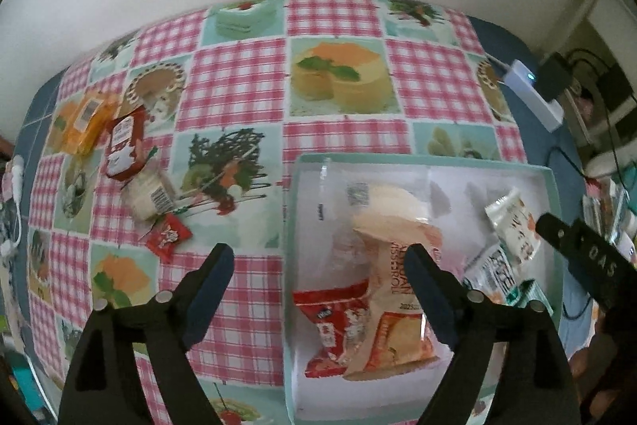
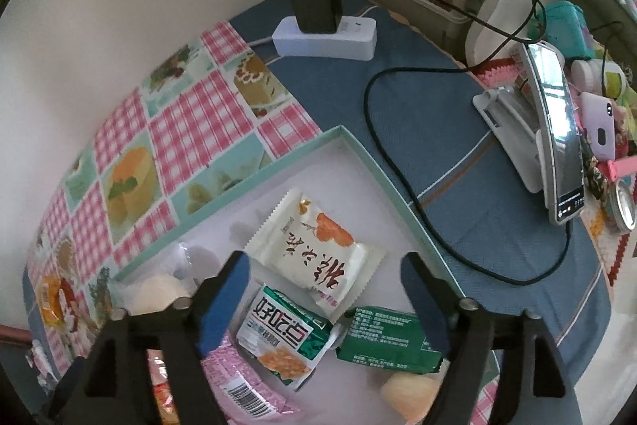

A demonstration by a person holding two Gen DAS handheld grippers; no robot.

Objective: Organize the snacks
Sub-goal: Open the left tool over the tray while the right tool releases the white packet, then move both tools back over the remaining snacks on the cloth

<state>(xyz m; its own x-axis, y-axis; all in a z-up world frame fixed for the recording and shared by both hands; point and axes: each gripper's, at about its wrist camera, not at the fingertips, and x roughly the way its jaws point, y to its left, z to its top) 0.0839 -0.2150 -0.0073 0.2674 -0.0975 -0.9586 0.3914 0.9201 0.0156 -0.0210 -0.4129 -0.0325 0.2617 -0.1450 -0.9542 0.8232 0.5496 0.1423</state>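
At the bottom of the left wrist view, the left gripper (image 1: 322,289) is seen with its jaws spread wide and nothing between them; it is held over the left edge of the teal-rimmed box (image 1: 290,210). Inside the box, just beyond the fingers, a red packet (image 1: 330,321) and an orange-and-white roll packet (image 1: 394,305) are overlapped, with a clear-wrapped pastry (image 1: 382,202) behind them.

At the bottom of the right wrist view, the right gripper (image 2: 324,295) is likewise spread and empty, poised above the box's right half. Between and under its fingers a green-and-white cracker packet (image 2: 284,335), a dark green packet (image 2: 392,343) and a pink wrapped snack (image 2: 239,381) are seen; a white packet with orange print (image 2: 318,257) lies just beyond, toward the middle of the frame.

Farther off, at the left of the left wrist view, four snacks remain on the checked tablecloth (image 1: 239,82), well apart from the box: a small red sachet (image 1: 167,236), a pale wrapped bun (image 1: 149,196), a red-and-white packet (image 1: 123,146) and an orange packet (image 1: 85,120).

The step in hand is judged to be a gap between placements, with most snacks already boxed. The next move would call for the left gripper to be carried toward the loose group, probably the nearest red sachet, and closed on its thin edge without disturbing the bun beside it.
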